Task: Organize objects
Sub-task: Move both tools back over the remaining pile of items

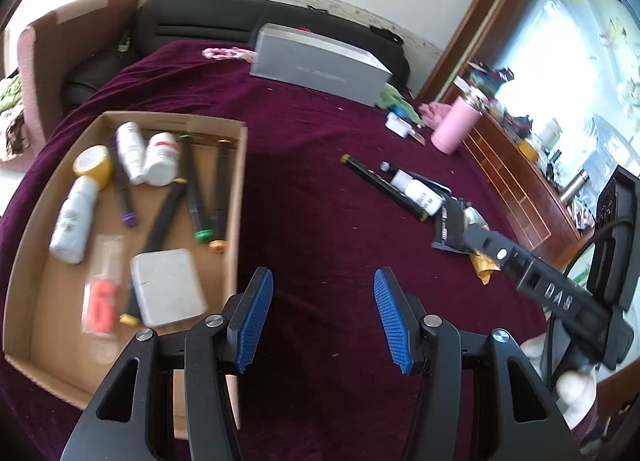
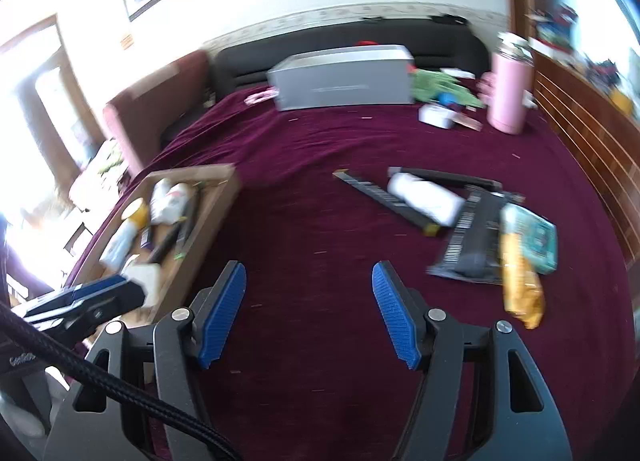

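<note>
A cardboard box (image 1: 240,201) at the left holds several markers, bottles and a white tin (image 1: 166,287). On the maroon cloth to the right lie a black marker (image 1: 376,181), a white bottle (image 1: 418,193), a black packet (image 2: 476,237), a yellow packet (image 2: 520,285) and a teal packet (image 2: 532,237). My left gripper (image 1: 323,285) hovers open beside the box's right wall with nothing between its pads. My right gripper (image 2: 309,277) is open over bare cloth, left of the loose pile, also empty. Both views are motion-blurred.
A grey box (image 1: 320,65) sits at the far side before a black headboard. A pink tumbler (image 1: 456,125) and a small white tub (image 1: 398,123) stand at the far right. A wooden cabinet (image 1: 512,181) runs along the right edge.
</note>
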### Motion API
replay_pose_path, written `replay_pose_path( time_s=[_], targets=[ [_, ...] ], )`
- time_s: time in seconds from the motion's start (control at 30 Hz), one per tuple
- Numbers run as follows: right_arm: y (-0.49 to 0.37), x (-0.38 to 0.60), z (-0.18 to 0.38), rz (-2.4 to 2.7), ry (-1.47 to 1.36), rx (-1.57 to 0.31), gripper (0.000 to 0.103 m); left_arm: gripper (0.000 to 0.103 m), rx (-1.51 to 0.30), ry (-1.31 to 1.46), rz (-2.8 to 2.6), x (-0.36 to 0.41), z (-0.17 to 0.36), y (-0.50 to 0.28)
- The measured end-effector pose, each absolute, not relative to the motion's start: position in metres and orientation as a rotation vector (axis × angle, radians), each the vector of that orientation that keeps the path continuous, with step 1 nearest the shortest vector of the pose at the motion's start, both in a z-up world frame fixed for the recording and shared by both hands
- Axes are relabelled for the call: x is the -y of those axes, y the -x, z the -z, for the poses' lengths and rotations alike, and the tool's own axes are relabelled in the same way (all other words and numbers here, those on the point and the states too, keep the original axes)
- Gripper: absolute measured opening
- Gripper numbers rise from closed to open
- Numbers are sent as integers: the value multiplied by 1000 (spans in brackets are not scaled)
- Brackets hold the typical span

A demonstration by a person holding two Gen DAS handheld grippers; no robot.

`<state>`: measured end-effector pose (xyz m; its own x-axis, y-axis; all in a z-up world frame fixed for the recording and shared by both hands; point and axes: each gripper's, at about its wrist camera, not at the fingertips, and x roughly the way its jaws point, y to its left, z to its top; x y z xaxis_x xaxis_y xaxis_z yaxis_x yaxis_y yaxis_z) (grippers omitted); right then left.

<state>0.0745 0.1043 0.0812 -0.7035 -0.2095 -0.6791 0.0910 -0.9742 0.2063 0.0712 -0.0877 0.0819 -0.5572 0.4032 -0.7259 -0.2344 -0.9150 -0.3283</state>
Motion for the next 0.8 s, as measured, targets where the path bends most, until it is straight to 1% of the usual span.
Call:
replay_pose_path(
  time_s=[0.1,0.27,0.33,0.4,0.47,0.53,0.6,0.8],
  targets=[
    [-70,-147,-80,2795,-1137,350,66,47,229,1207,-2465,64,-90,-62],
    [-67,-207,-83,2887,-1133,471,67,47,149,1155,-2450,23,-106,-49],
    [-66,-225,-85,2913,-1129,506,68,48,125,1151,-2436,12,-107,-46],
    [-64,-245,-85,2929,-1126,559,68,52,109,1154,-2414,2,-103,-47],
    [-61,-263,-83,2914,-1124,627,69,52,94,1169,-2394,-4,-97,-48],
    [-56,-283,-74,2832,-1117,760,70,52,94,1198,-2383,-7,-90,-48],
    [-50,-297,-64,2787,-1132,849,70,52,117,1234,-2366,-5,-84,-46],
    [-33,-305,-26,2711,-1322,939,70,52,158,1276,-2364,4,-77,-47]
  ],
)
